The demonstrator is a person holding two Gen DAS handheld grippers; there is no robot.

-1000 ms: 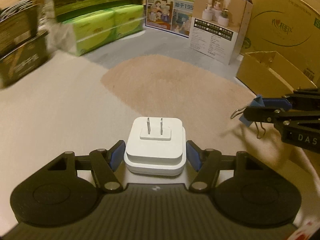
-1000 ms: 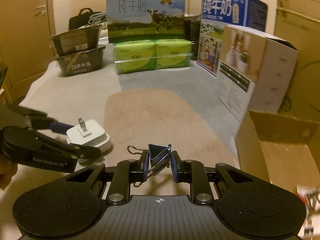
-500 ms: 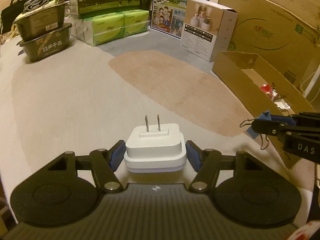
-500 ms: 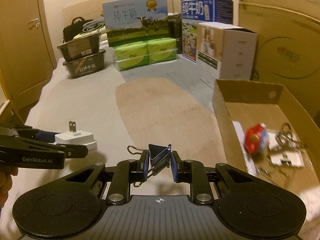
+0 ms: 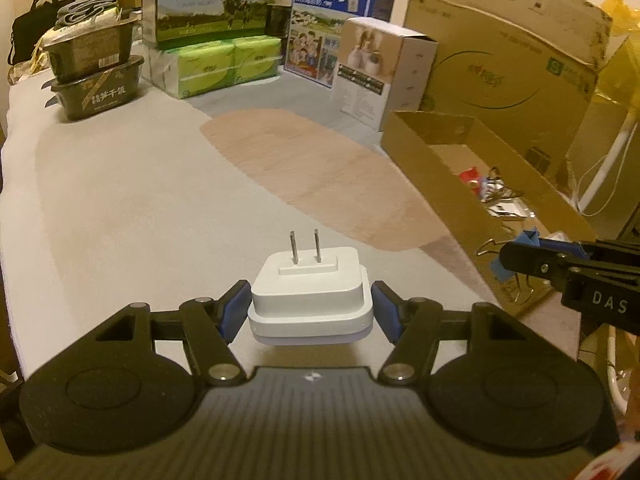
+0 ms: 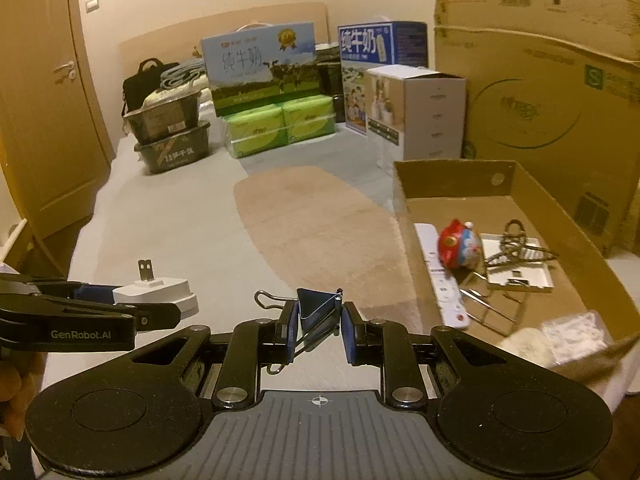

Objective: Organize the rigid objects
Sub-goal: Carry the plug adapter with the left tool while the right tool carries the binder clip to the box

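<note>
Currently: left gripper (image 5: 308,312) clamps white plug adapter (image 5: 308,304), prongs up, above bed cover (image 5: 120,208); right gripper (image 6: 319,330) clamps blue binder clip (image 6: 316,308), beside open cardboard box (image 6: 452,178).

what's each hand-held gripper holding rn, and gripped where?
Left hand-held gripper: white plug adapter, clamped by its two opposite sides, prongs pointing away. Right hand-held gripper: blue binder clip, pinched across its body.

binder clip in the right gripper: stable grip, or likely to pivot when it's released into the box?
The binder clip is probably stiff: its folded body keeps shape between the right gripper pads. It sits tilted with wire handles sticking out, so it may pivot. It looks light and should drop without rolling, but the handles could snag the wire items in the cardboard box.
</note>
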